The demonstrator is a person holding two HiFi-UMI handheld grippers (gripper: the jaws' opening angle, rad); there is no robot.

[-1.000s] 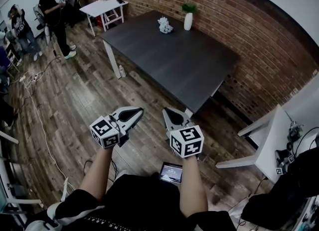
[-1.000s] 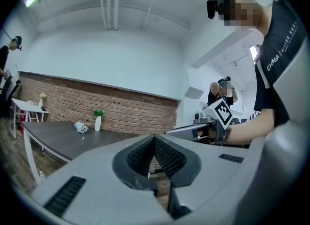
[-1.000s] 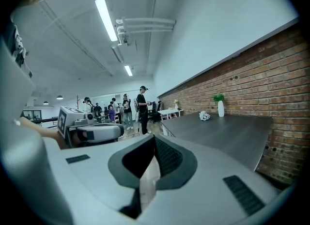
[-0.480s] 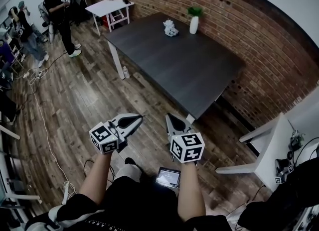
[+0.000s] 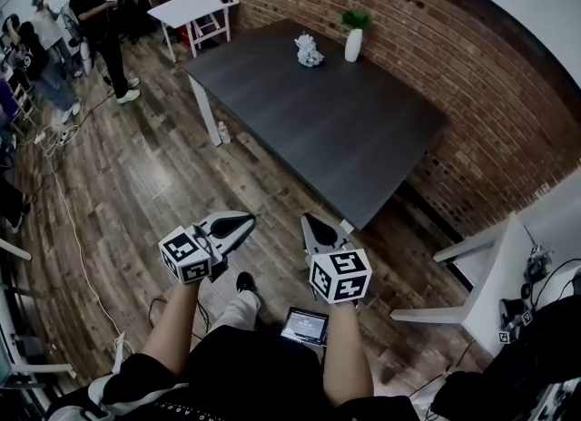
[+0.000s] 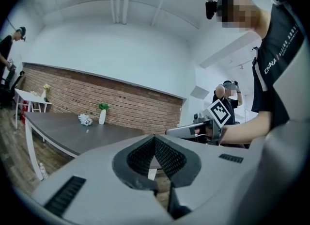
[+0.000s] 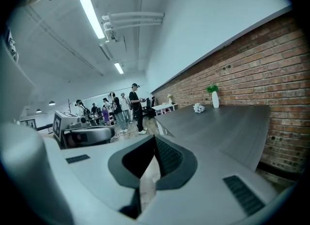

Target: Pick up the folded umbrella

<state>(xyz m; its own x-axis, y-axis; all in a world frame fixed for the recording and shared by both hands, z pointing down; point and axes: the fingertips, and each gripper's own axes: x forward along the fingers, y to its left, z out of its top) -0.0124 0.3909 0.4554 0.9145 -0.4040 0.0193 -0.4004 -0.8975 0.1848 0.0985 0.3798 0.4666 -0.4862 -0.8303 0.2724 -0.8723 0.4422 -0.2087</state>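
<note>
Both tools are clenched on nothing: the left tool [image 5: 245, 222] and right tool [image 5: 310, 223] hang side by side above the floor [image 5: 136, 183], with the desk [image 5: 345, 129] at 12 o'clock. No umbrella shows in any view. The likely slips are searching the wrong spot or, with shut jaws, knocking the vase [image 5: 353, 44] at the desk's 12 o'clock end. The shirt lettering [image 6: 276, 64] is too small to read for sure.

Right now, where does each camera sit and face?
Head view: on the person's head, steeply down at floor and table; forearms, left gripper, right gripper show.
Left gripper view: rides it, along shut jaws toward brick wall; right gripper at right.
Right gripper view: rides it, along shut jaws over the table; left gripper at left.
Shared: all show the table and white vase.
</note>
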